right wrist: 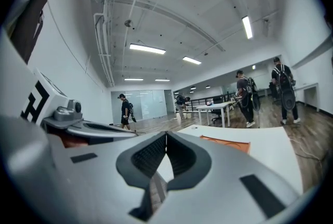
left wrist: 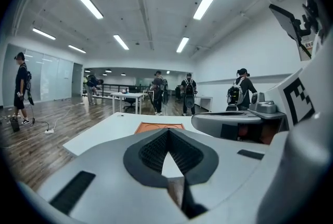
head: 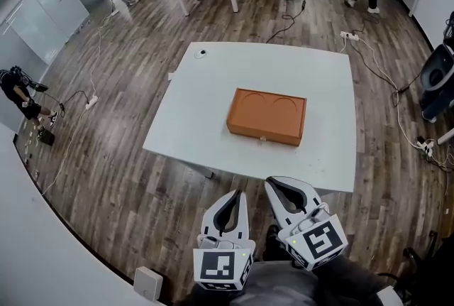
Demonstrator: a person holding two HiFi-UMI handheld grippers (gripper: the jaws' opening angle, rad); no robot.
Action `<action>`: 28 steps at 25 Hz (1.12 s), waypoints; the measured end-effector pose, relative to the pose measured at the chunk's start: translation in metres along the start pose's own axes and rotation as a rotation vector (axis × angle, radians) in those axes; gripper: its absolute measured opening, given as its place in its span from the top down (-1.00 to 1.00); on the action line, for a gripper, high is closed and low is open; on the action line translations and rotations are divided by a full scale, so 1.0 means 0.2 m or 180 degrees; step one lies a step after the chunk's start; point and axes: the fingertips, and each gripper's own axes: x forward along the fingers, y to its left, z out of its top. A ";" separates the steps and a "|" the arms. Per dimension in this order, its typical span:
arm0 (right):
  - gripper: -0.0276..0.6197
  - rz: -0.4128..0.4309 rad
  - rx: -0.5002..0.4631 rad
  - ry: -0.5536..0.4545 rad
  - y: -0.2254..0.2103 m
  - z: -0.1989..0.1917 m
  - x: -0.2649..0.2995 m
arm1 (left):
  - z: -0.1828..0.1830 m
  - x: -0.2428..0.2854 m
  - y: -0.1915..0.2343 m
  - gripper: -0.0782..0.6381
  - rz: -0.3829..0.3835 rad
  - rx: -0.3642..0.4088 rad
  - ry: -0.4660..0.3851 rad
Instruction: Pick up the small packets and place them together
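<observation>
Left gripper (head: pixel 238 193) and right gripper (head: pixel 272 184): pale grey, black ribbed jaws, black-and-white marker cubes (head: pixel 223 268)

Bright, even indoor light from ceiling strips (left wrist: pixel 86 0), which blow out to white in both gripper views. White table (head: pixel 213 84) is near overexposed, with a faint, soft shadow under it. Floor (head: pixel 106 177) has a mild sheen. Strong fisheye bend and dark corners. Left gripper (left wrist: pixel 167 131) and right gripper (right wrist: pixel 166 134) are soft up close.
</observation>
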 end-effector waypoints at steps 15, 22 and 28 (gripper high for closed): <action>0.90 -0.0343 -0.0010 0.0021 -0.24 0.01 0.23 | 0.06 0.33 0.11 0.79 -0.0310 0.0040 0.0008; 0.90 -0.0756 0.0029 0.0098 -0.33 -0.01 0.38 | 0.11 0.52 0.22 0.79 -0.0697 0.0051 0.0042; 0.90 -0.1040 0.0061 0.0156 -0.40 0.01 0.59 | 0.12 0.71 0.37 0.79 -0.1022 0.0059 0.0110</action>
